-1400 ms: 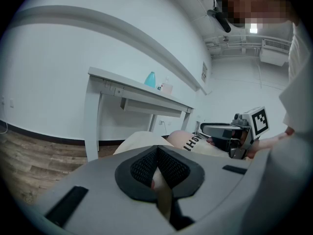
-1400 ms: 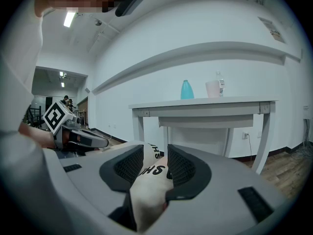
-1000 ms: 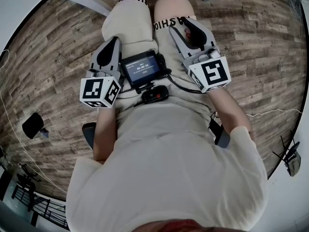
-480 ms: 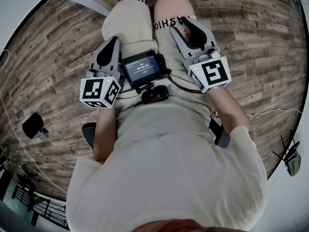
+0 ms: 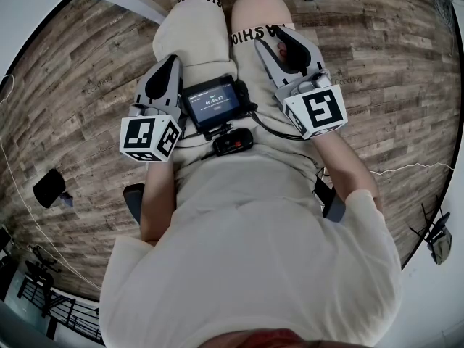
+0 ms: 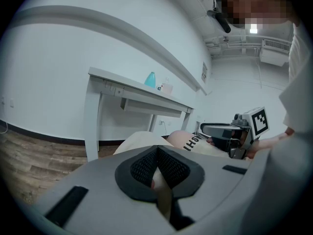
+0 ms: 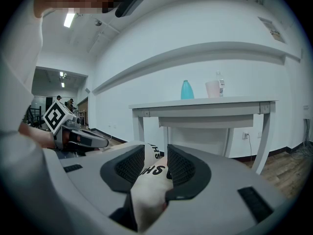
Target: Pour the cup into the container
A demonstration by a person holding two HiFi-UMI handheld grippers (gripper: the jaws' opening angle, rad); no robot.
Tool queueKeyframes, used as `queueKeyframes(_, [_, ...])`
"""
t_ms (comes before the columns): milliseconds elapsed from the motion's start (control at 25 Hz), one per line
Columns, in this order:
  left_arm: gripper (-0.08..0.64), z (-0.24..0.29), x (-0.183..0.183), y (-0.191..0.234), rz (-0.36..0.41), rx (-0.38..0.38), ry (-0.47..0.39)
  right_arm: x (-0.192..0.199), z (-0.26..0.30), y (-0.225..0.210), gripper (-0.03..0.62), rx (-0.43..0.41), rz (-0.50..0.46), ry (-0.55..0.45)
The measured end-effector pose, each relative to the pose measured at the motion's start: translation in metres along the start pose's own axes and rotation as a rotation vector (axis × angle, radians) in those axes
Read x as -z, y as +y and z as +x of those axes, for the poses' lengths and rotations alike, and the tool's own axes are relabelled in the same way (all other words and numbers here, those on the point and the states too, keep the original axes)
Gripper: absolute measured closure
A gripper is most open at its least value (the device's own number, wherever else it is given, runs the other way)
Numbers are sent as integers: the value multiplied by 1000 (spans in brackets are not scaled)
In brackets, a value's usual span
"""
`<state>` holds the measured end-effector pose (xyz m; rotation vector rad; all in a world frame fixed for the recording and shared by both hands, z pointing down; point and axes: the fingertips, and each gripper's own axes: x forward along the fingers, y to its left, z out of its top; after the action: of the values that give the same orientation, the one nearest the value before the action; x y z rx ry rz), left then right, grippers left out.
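Nothing has moved: your left gripper (image 5: 172, 59) stays pressed together, your right gripper (image 5: 274, 40) slightly spread and empty, both well short of the small white cup (image 7: 212, 88) on the white table (image 7: 205, 104).

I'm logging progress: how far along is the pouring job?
Nothing looks done: the teal vessel and white cup stand untouched on the white table across the room. In hand: nothing; the left tool is shut, the right tool open, both empty above the person's lap. Left: reach the table, grasp the cup, pour.
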<state>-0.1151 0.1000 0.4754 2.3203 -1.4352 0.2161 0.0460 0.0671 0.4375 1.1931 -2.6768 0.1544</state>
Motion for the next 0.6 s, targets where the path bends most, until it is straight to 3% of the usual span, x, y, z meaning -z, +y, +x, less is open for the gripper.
queueKeyframes(600, [549, -1, 0, 0, 1, 0, -2, 0, -1, 1, 451, 0, 0, -1])
